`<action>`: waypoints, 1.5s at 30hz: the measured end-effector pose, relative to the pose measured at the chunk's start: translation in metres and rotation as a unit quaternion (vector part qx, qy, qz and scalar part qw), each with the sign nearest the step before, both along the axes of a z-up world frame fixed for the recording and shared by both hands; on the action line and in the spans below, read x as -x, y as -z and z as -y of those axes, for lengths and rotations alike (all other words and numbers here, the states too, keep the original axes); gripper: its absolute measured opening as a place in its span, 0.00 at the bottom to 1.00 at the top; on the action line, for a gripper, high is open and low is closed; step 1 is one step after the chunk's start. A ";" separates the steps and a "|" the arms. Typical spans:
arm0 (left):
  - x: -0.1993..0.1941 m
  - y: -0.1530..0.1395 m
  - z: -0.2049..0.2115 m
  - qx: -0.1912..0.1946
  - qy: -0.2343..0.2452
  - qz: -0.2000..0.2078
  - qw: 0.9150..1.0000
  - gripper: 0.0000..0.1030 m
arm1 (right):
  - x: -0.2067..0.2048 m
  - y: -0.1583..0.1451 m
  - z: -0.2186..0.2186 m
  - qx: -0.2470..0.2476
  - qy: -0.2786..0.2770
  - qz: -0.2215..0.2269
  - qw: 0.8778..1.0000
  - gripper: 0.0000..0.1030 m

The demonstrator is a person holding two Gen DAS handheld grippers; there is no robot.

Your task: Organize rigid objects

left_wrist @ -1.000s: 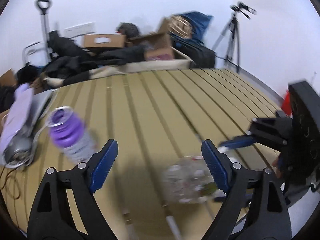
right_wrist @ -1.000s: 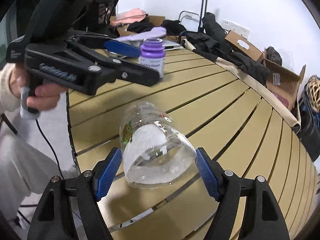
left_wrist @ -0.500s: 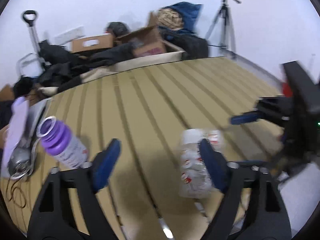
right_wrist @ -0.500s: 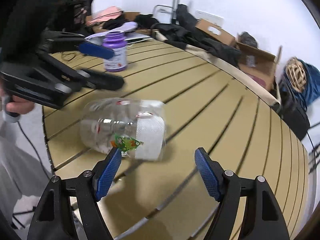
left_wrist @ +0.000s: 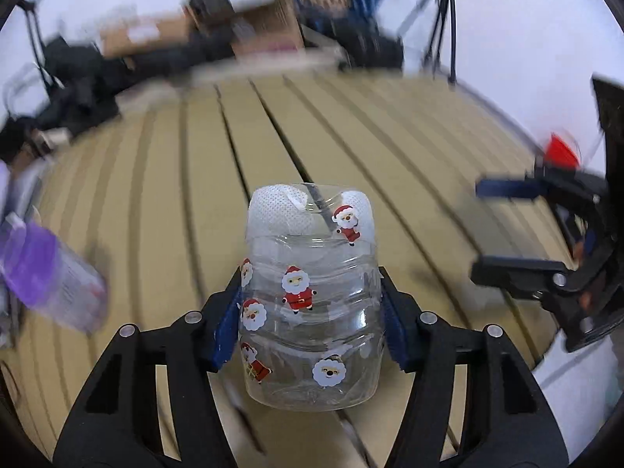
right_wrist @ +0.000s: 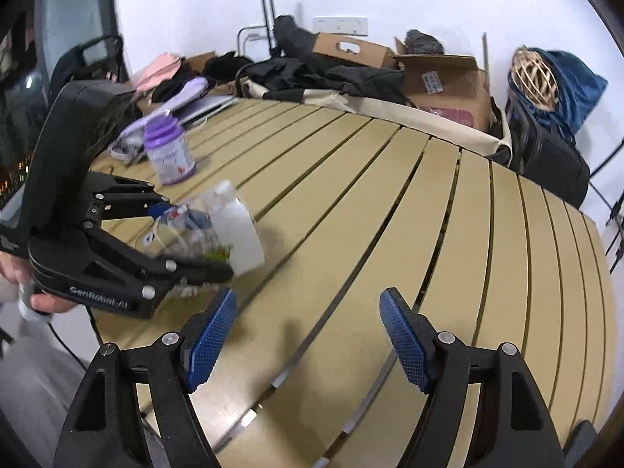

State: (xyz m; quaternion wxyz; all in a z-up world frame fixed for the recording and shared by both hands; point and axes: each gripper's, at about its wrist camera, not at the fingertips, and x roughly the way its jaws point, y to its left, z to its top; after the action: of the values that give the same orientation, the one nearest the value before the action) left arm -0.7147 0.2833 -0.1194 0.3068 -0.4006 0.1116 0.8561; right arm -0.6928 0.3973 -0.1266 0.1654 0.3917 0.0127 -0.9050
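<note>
A clear plastic jar (left_wrist: 310, 304) with Santa stickers and white padding inside lies between the blue pads of my left gripper (left_wrist: 310, 314), which is shut on it over the slatted table (left_wrist: 351, 148). In the right wrist view the jar (right_wrist: 222, 230) shows in the left gripper (right_wrist: 187, 249) at the left. My right gripper (right_wrist: 306, 339) is open and empty, to the right of the jar; it also shows in the left wrist view (left_wrist: 507, 226). A purple-lidded bottle (right_wrist: 169, 154) stands further left; it also shows blurred in the left wrist view (left_wrist: 46, 277).
A purple and silver hair dryer (right_wrist: 156, 117) and a laptop (right_wrist: 206, 105) lie at the table's far left. Behind the table are black clothes (right_wrist: 323, 74), cardboard boxes (right_wrist: 444, 78), a blue bag with a wicker ball (right_wrist: 546, 78), a trolley (right_wrist: 265, 4) and a tripod (left_wrist: 444, 19).
The right gripper has let go of the jar and drawn back to the right. The left gripper has moved in and shut on the jar.
</note>
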 end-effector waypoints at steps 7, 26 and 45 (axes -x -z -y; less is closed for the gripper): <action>0.020 -0.052 0.019 -0.046 0.037 -0.139 0.989 0.56 | 0.039 -0.048 -0.020 0.269 -0.001 -0.017 0.963 0.90; 0.073 -0.104 0.021 -0.044 0.119 -0.194 0.973 0.98 | 0.124 -0.098 0.046 0.188 0.064 -0.049 0.979 0.63; 0.098 -0.074 0.099 -0.146 0.031 -0.105 0.983 1.00 | 0.158 -0.056 0.084 0.006 0.077 -0.042 0.996 0.65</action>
State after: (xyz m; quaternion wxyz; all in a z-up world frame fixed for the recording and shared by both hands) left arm -0.8131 0.1841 -0.0456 0.3746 -0.2554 0.0290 0.8908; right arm -0.8506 0.3132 -0.0703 0.0966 0.3521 -0.0163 -0.9308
